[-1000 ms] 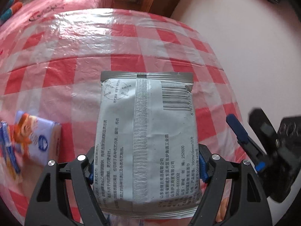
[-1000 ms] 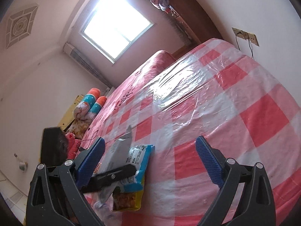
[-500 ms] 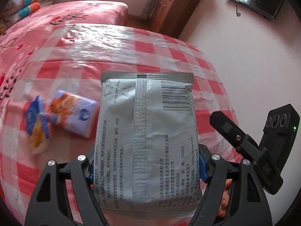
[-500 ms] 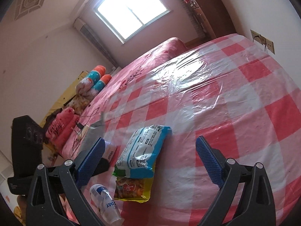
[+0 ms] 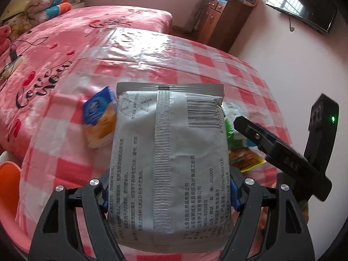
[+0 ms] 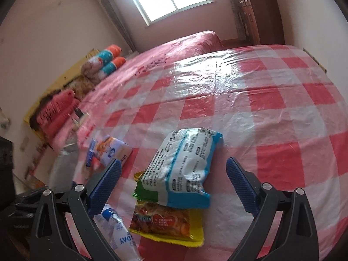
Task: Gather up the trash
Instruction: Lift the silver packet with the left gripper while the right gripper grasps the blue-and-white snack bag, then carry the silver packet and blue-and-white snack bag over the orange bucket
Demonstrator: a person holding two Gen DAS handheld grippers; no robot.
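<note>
Between gripper pads, grey printed pouch

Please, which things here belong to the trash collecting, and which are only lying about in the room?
Job:
grey printed pouch gripped by left gripper
blue-white wrapper
yellow snack packet
small plastic bottle
tissue pack

Lying about:
pink bedspread
wall television

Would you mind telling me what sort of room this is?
Most likely a bedroom: a bed with pink bedding, a wooden cabinet under folded blankets, and a wall-mounted TV.
</note>
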